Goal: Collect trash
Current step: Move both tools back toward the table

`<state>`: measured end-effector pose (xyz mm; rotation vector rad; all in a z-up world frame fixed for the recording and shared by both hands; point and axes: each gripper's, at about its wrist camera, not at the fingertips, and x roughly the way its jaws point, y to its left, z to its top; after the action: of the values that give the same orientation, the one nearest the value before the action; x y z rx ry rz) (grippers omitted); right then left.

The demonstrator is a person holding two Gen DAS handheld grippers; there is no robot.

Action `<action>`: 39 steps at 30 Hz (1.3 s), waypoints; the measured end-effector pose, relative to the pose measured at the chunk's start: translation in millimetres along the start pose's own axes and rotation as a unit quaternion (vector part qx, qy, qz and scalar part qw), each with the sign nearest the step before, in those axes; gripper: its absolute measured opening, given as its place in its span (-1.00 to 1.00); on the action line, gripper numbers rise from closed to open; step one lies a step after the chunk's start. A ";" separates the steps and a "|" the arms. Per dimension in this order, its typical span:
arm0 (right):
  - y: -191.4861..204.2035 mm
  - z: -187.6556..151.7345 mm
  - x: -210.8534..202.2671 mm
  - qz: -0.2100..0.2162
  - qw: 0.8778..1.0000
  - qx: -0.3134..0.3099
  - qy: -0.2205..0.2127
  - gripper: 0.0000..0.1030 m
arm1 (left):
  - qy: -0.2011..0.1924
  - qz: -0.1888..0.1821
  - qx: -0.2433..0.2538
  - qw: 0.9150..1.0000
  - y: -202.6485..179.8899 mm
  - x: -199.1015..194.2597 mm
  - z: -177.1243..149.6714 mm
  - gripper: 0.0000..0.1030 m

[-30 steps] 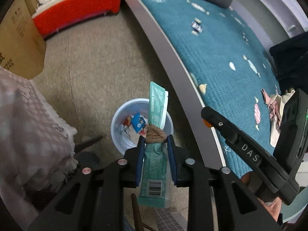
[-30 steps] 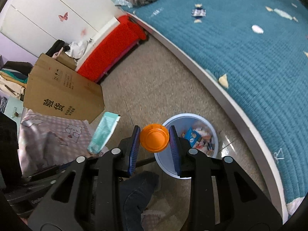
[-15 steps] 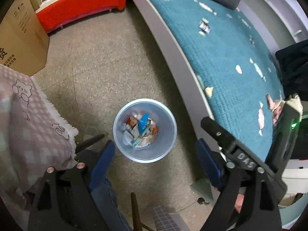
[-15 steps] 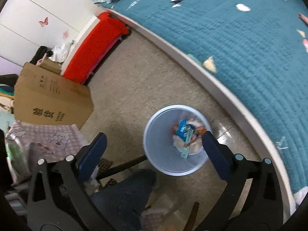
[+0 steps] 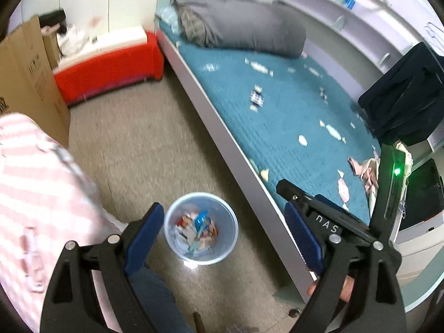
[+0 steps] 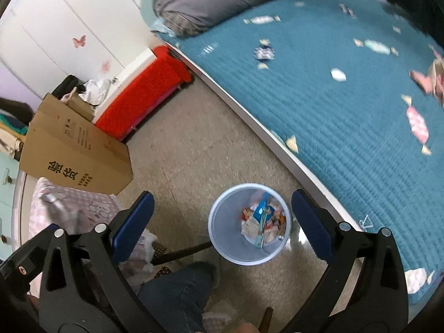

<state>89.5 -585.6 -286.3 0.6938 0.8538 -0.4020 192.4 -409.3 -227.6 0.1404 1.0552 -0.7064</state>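
A pale blue waste bin [image 5: 222, 252] stands on the floor beside the bed, with wrappers and packets [image 5: 198, 229] piled inside. My left gripper [image 5: 222, 211] hangs high above it. Its jaws are opening, with only air between the blue pads. In the right wrist view the same bin [image 6: 222, 230] and its trash [image 6: 263, 222] lie below my right gripper [image 6: 222, 197], which stands wide open and holds nothing. A small dark blue and white wrapper [image 6: 265, 52] lies on the teal bedspread. Whether the other candy shapes there are print or wrappers I cannot tell.
The bed [image 6: 333, 111] runs along the right, with a grey rolled duvet [image 5: 238, 25] at its head. A cardboard box [image 6: 75, 149] and a red bench [image 6: 144, 105] stand at the far left. A pink checked cloth [image 5: 33, 194] and a person's jeans leg [image 6: 177, 291] are close below.
Both grippers opened: the left let go of a green packet, the right of an orange lid. The green packet now lies in the bin. Both have risen away from the bin.
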 end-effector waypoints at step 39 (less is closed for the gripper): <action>325.5 -89.6 -92.4 0.137 0.953 -0.269 -0.041 0.88 | -0.200 0.206 -0.143 0.947 258.9 -251.7 -98.1 0.84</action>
<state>173.5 -285.9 -126.2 0.2775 0.7307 0.0582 197.9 -49.7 -124.3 -0.0349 0.6948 -0.1832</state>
